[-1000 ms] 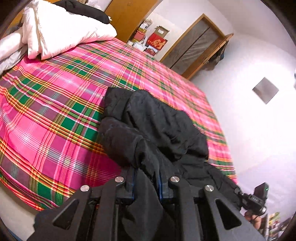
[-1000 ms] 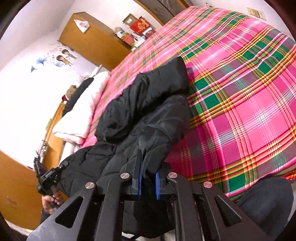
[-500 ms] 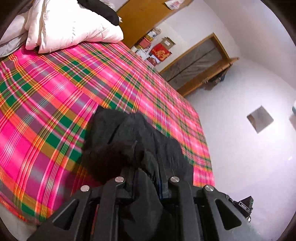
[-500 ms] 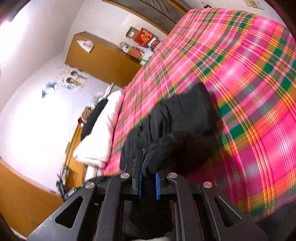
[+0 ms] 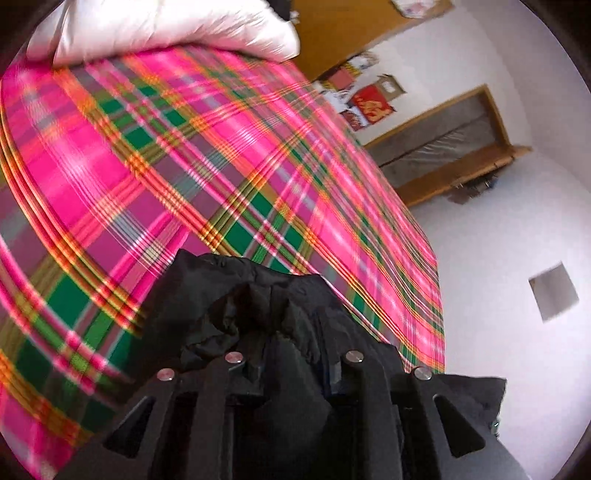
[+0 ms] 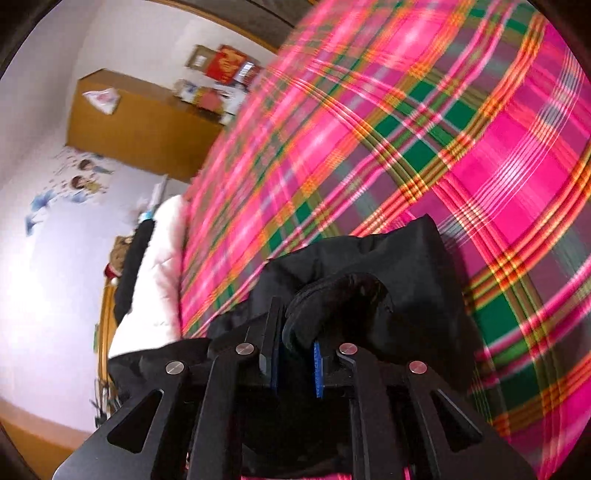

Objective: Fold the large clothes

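Observation:
A black padded jacket [image 5: 229,295] lies bunched on the pink plaid bed sheet [image 5: 147,147]. In the left wrist view its folds pile over my left gripper [image 5: 291,354] and hide the pads. The jaws are opening with cloth still wedged between them. In the right wrist view the same black jacket [image 6: 388,266] drapes ahead of my right gripper [image 6: 295,343]. A thick fold sits between its blue pads [image 6: 317,365], and those jaws are opening too. Both views are blurred by motion.
A white duvet [image 5: 166,26] is heaped at the head of the bed, with a dark garment [image 6: 129,266] on it. A wooden wardrobe [image 6: 140,125] stands against the wall, and a door [image 5: 443,136] lies beyond the bed's far edge. Pale floor [image 5: 498,240] borders the bed.
Both grippers have swept across the bed toward the pillows, dragging the jacket along. Less of the jacket shows ahead of them, and the right pads stand slightly wider apart.

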A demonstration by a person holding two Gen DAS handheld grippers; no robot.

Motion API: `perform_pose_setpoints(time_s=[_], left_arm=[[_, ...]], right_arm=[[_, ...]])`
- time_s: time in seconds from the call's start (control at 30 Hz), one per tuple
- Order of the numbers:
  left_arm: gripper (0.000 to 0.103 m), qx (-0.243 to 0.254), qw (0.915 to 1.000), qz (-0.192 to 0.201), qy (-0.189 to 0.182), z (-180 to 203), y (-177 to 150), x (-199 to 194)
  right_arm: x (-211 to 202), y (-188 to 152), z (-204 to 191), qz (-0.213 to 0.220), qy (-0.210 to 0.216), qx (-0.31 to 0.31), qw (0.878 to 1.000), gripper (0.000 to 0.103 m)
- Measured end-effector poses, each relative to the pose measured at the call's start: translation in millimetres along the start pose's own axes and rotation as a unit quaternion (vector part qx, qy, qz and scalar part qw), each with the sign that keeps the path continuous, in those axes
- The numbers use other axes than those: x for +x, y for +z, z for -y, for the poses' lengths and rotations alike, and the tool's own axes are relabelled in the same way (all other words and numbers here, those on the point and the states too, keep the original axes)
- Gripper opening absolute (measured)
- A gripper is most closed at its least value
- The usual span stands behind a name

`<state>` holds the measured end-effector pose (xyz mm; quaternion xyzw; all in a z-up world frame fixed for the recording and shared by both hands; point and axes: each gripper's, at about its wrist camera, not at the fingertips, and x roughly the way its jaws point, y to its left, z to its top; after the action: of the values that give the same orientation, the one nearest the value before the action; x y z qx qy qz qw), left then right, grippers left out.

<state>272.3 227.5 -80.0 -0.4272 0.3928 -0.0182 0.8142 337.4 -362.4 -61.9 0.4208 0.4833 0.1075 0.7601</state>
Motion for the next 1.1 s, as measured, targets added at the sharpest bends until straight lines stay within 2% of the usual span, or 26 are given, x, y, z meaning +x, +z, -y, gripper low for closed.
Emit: perform_pose_setpoints(time_s=[0.1,0.2,0.27,0.3,0.33,0.4,0.5,0.63,0.77,0.87,1.0,1.1], left_arm=[[0.030,-0.031,0.9994,0.000,-0.013,-18,-2,23],[0.033,-0.048,0.9985,-0.001,-0.027,-26,0,28],[0.040,-0.061,0.9971,0.000,-0.044,-24,7,25],[0.042,-0.061,0.9966,0.007,-0.055,-22,10,21],[0.048,-0.060,0.9962,0.014,-0.061,-19,13,18],[0.057,-0.057,0.9954,0.024,-0.073,-15,15,14],[0.058,-0.053,0.9966,0.023,-0.058,-16,17,15],[0.062,-0.052,0.9965,0.029,-0.060,-15,20,8],[0.075,-0.047,0.9939,0.071,-0.069,-13,25,-10],[0.076,-0.032,0.9908,0.121,-0.050,-11,26,-26],[0.076,0.003,0.9930,0.106,-0.051,-1,23,-25],[0.076,0.073,0.9936,0.073,-0.046,25,12,-15]], right_arm=[[23,6,16,-0.009,-0.006,0.029,1.000,0.020],[29,8,19,-0.006,0.007,0.039,0.999,0.024],[27,11,21,-0.002,0.023,0.053,0.998,0.031],[24,12,21,0.003,0.038,0.064,0.997,0.039],[24,13,20,0.008,0.051,0.069,0.996,0.054],[19,16,17,0.023,0.072,0.073,0.994,0.068],[24,15,9,0.023,0.052,0.057,0.997,0.069],[31,15,4,0.024,0.033,0.037,0.998,0.069],[34,18,2,0.026,0.026,0.034,0.999,0.069],[30,16,-1,0.033,0.035,0.029,0.998,0.071],[23,14,-6,0.042,0.040,0.023,0.998,0.074],[11,9,-14,0.057,0.038,0.003,0.998,0.074]])
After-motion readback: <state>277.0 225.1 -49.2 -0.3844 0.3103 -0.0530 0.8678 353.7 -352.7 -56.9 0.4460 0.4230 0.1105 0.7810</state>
